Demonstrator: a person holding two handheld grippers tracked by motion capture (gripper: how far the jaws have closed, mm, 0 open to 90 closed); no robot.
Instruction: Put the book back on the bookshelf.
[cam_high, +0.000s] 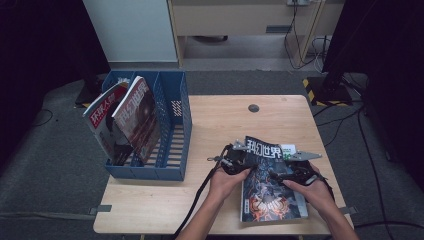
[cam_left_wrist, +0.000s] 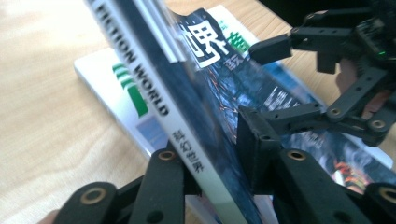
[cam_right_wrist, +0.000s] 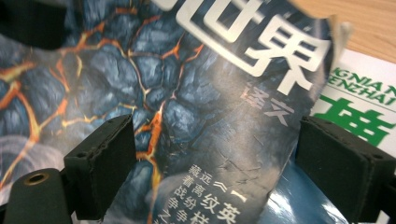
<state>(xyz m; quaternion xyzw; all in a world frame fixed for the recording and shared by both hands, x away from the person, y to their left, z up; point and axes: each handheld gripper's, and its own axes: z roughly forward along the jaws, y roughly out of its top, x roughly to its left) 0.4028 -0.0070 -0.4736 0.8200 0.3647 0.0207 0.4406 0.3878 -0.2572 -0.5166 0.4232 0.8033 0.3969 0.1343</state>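
A dark magazine (cam_high: 270, 185) with a cracked-lava cover lies at the front right of the table (cam_high: 220, 120), its far end raised. Under it lies a white and green magazine (cam_high: 287, 148). My left gripper (cam_high: 235, 162) is at the dark magazine's left edge. In the left gripper view the left gripper (cam_left_wrist: 210, 154) has its jaws on either side of the dark magazine's (cam_left_wrist: 219, 93) spine edge, pressing it. My right gripper (cam_high: 292, 172) is at the right edge. In the right gripper view the right gripper (cam_right_wrist: 224, 163) stands wide open over the cover (cam_right_wrist: 196, 93), pads apart from it.
A blue file rack (cam_high: 170, 125) stands at the table's left side with two magazines (cam_high: 132, 117) leaning in its left compartments. A round cable hole (cam_high: 253, 108) is at the table's far middle. Cables trail from both grippers.
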